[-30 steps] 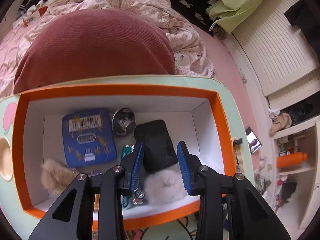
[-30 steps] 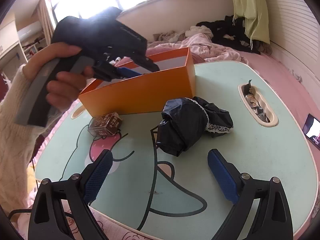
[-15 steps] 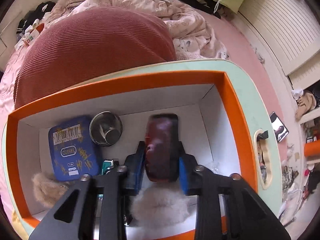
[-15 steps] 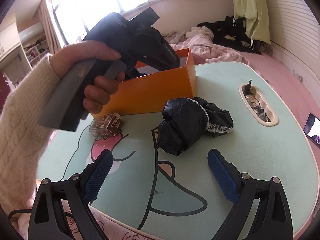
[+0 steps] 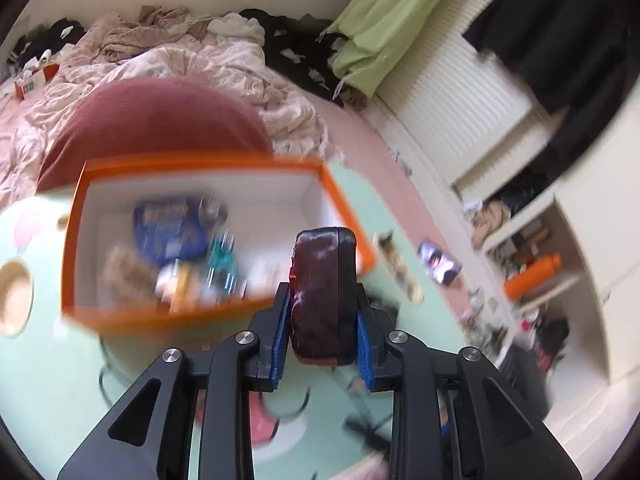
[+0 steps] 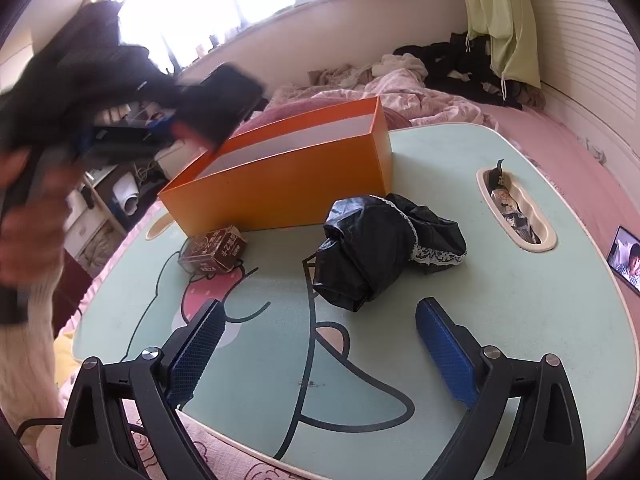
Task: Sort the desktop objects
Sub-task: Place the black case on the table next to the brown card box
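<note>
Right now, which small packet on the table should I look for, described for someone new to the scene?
Find the orange box on the mint-green table. Against its near wall, at the left end, sits a small brown packet. Unlike the crumpled black cloth beside it, it is boxy and printed.

Dark rounded case [image 5: 323,296], upright, clamped.

The small brown foil-wrapped box [image 6: 213,249] on the mint-green tabletop [image 6: 500,308] carries pale printed characters, too small to read; nothing else bears legible text.
</note>
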{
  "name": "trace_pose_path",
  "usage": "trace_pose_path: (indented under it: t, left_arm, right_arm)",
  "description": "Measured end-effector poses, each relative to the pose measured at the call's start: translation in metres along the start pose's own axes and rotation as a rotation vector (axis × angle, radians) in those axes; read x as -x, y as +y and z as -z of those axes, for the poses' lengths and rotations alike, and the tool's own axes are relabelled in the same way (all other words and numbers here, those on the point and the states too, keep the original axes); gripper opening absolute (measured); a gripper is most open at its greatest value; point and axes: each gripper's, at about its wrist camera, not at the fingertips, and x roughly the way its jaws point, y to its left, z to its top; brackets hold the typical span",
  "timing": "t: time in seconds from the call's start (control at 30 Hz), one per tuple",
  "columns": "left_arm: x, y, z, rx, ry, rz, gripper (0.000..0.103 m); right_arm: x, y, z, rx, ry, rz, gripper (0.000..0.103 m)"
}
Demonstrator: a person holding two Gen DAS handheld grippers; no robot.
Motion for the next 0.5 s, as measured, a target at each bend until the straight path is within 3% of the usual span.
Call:
trace_pose_path:
  t: [0.17,0.3,0.37,0.47,0.5]
  left_arm:
    - [-0.033,0.011,0.047,-0.018,0.123,-0.007,0.030]
    - [-0.038,0.014,0.052,0.007,0.124,-0.018,0.030]
    - [-0.024,0.014,0.049,0.010,0.070,-0.019,0.031]
    - [0.011,0.014,0.051,-0.013,-0.065,-0.034,0.051]
    - [0.021,0.015,0.054,-0.026,-0.107,-0.046,0.068]
  right_arm:
    - [0.001,0.000,0.000,0.002,0.001,0.001,0.097]
    - [0.001,0.000,0.000,0.002,0.000,0.001,0.097]
    - [0.001,0.000,0.000,0.001,0.000,-0.001,0.097]
    - [0.001,0.000,0.000,0.003,0.000,0.001,0.097]
    - [0.001,0.000,0.000,0.004,0.001,0.003,0.097]
